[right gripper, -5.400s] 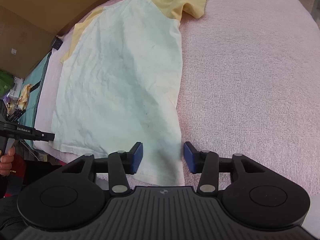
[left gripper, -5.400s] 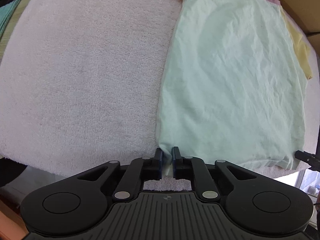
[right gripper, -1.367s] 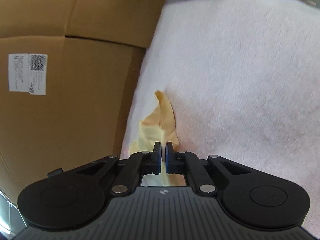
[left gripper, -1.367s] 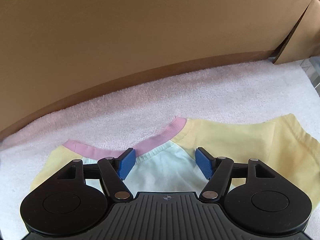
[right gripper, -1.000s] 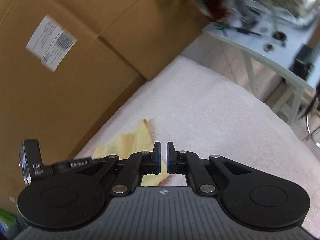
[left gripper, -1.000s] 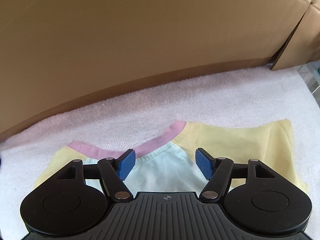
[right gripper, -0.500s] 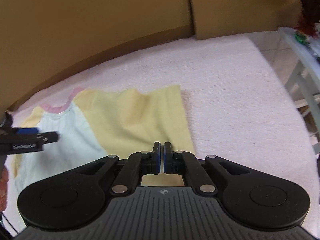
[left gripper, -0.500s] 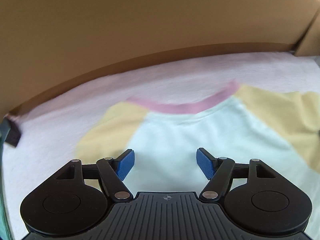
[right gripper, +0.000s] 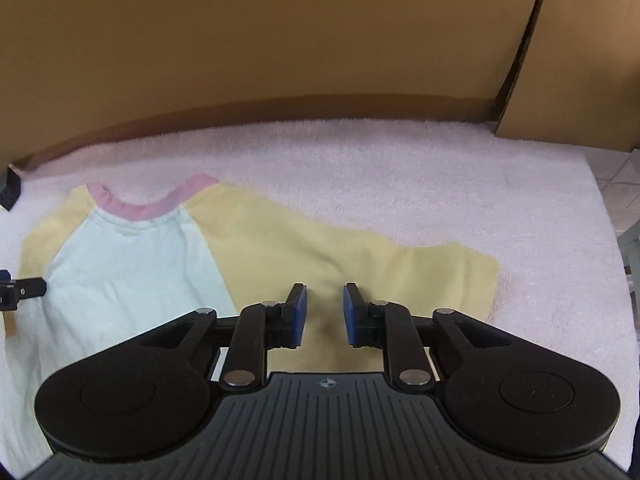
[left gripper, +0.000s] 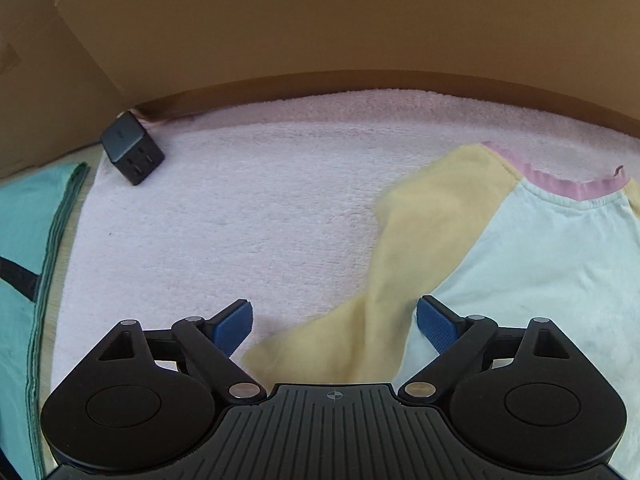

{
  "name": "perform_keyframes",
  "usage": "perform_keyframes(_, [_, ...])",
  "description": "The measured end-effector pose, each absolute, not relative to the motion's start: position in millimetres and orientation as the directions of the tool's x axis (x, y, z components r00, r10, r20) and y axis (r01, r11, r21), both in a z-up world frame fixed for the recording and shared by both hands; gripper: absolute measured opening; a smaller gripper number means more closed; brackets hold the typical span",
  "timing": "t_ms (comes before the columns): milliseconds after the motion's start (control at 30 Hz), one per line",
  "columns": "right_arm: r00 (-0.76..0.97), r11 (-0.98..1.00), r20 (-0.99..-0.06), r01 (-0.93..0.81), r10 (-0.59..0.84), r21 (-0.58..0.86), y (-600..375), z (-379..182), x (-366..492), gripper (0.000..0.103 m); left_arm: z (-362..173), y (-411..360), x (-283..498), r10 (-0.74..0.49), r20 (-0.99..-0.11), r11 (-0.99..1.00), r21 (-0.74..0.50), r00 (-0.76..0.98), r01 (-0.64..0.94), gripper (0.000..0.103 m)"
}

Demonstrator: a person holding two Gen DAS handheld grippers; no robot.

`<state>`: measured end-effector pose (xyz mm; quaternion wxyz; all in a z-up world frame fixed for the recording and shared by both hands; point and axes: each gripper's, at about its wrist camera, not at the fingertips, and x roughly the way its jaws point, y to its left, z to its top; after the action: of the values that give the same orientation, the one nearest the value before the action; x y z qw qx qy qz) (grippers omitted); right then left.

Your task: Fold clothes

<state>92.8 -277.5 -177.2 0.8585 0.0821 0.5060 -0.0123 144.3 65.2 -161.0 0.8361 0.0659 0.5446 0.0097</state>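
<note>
Right wrist view: my right gripper (right gripper: 325,312), whose fingers were pinched together on the yellow sleeve half a second ago, is now opening them. The pads stand apart with the sleeve lying flat beneath and between them, no longer pressed. The pale mint T-shirt with yellow raglan sleeves and a pink collar (right gripper: 132,276) lies spread on the pink terry towel (right gripper: 400,168) that covers the desk, collar toward the upper left of the frame. Its right-hand sleeve (right gripper: 360,252) is stretched out flat toward the right.

Left wrist view: my left gripper (left gripper: 334,320) has swung from over the chest panel to the other sleeve (left gripper: 384,280). Its fingers are spread wide and opening further. The sleeve's crumpled cuff end lies between them at lower centre, untouched by either pad. A black cube-shaped charger (left gripper: 132,154) sits at upper left near the brown cardboard wall (left gripper: 320,20). A folded teal cloth (left gripper: 24,240) lies along the left edge.

Reading: the right sleeve appears released and smoothed out. The left sleeve is not yet laid flat, so I judge the shirt is in its spreading stage, with no fold begun.
</note>
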Motion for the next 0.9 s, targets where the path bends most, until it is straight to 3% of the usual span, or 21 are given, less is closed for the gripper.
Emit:
perform_keyframes(100, [0.484, 0.972, -0.874, 0.226, -0.051, 0.068, -304, -174, 93, 0.022, -160, 84, 138, 0.107, -0.906, 0.992, 0.124, 0.409, 0.013, 0.091])
perform_keyframes(200, [0.528, 0.962, -0.848, 0.248, -0.038, 0.112, -308, -159, 87, 0.026, -148, 100, 129, 0.095, -0.894, 0.995, 0.096, 0.439, -0.019, 0.092])
perform_keyframes(333, [0.567, 0.978, -0.82, 0.114, 0.08, 0.174, -264, -142, 89, 0.027, -138, 121, 118, 0.104, -0.891, 0.993, 0.069, 0.441, -0.095, 0.091])
perform_keyframes(467, [0.55, 0.965, -0.797, -0.075, 0.25, 0.25, -202, -136, 96, 0.041, -144, 121, 110, 0.096, -0.907, 0.995, 0.077, 0.41, -0.062, 0.091])
perform_keyframes(600, [0.511, 0.932, -0.783, -0.26, 0.355, 0.253, -138, -133, 108, 0.041, -144, 97, 90, 0.119, -0.883, 0.986, 0.158, 0.453, 0.049, 0.091])
perform_keyframes(733, [0.455, 0.87, -0.768, -0.414, 0.451, 0.266, -85, -127, 126, 0.04, -140, 78, 65, 0.078, -0.87, 0.98, 0.156, 0.486, 0.122, 0.091])
perform_keyframes(800, [0.407, 0.83, -0.77, -0.486, 0.491, 0.273, -62, -125, 136, 0.033, -138, 65, 54, 0.052, -0.859, 0.972, 0.16, 0.509, 0.171, 0.091])
perform_keyframes(900, [0.317, 0.762, -0.781, -0.579, 0.539, 0.291, -35, -128, 148, 0.03, -142, 48, 45, -0.003, -0.857, 0.957, 0.147, 0.515, 0.249, 0.091])
